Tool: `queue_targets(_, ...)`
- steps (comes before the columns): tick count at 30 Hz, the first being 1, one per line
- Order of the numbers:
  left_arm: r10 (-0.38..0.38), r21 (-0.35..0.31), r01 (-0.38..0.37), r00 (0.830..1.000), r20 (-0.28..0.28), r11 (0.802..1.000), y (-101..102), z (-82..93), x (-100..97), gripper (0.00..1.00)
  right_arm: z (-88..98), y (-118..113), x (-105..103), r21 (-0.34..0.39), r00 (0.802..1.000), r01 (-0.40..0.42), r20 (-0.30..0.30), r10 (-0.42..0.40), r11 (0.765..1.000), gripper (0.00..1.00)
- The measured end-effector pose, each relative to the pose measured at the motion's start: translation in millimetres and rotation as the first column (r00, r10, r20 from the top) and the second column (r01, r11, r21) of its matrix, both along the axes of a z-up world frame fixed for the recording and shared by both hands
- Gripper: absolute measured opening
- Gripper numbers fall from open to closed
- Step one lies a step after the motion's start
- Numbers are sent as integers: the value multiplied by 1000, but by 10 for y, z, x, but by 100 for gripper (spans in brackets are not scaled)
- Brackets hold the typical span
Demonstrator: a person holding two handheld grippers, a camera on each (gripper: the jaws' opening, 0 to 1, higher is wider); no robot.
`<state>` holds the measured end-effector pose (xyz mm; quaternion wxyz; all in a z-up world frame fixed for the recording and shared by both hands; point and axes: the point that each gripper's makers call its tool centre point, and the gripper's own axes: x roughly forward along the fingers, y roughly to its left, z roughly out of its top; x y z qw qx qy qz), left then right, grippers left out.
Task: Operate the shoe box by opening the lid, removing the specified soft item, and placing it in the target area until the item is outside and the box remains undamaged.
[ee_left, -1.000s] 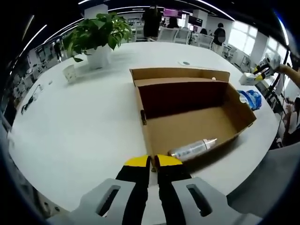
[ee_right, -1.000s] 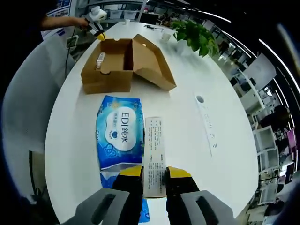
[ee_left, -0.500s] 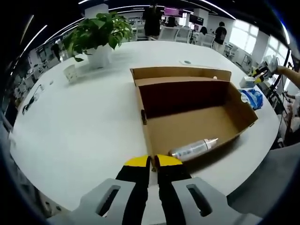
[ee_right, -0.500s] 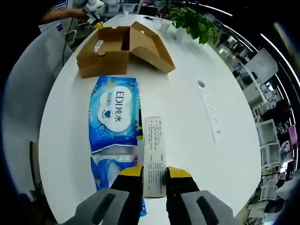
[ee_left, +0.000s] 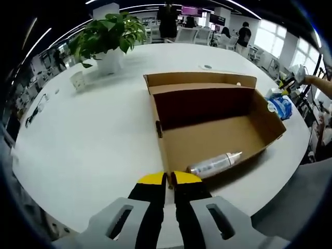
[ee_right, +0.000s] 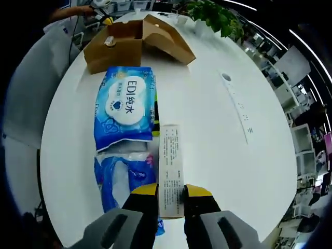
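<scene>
The open brown shoe box (ee_left: 218, 135) lies on the white table with a clear bottle (ee_left: 213, 164) inside near its front wall. My left gripper (ee_left: 168, 179) is shut on the box's near corner. In the right gripper view the box (ee_right: 129, 44) is far off, with the left gripper (ee_right: 106, 21) at it. My right gripper (ee_right: 170, 191) is shut on a long white printed carton (ee_right: 170, 168). A blue wipes pack (ee_right: 126, 111) lies flat to its left, and a second blue pack (ee_right: 116, 181) sits nearer. The wipes pack (ee_left: 277, 106) lies beyond the box's right end.
A potted plant (ee_left: 106, 36) and a small white cup (ee_left: 78, 80) stand at the table's far left. A white strip with sockets (ee_right: 236, 111) lies right of the carton. The person's sleeve (ee_left: 319, 83) reaches in at the right. Office chairs and people are behind the table.
My right gripper has drawn back from the box with the white carton. The wipes pack now lies farther ahead and a second blue pack has come into view. The left gripper has not moved.
</scene>
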<state>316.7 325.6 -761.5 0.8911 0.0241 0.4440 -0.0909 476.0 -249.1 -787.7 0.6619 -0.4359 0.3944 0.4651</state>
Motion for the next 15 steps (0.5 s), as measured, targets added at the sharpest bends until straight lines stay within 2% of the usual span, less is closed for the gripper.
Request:
queue_targets(12, -9, 22, 9, 1000, -14, 1000, -10, -2, -1, 3, -130, -179, 16, -77, 998, -63, -20, 61, 995, 14)
queue_targets(15, -12, 25, 12, 1000, -16, 1000, -6, -4, -1, 3, -119, -189, 43, -76, 998, -66, -19, 64, 995, 14)
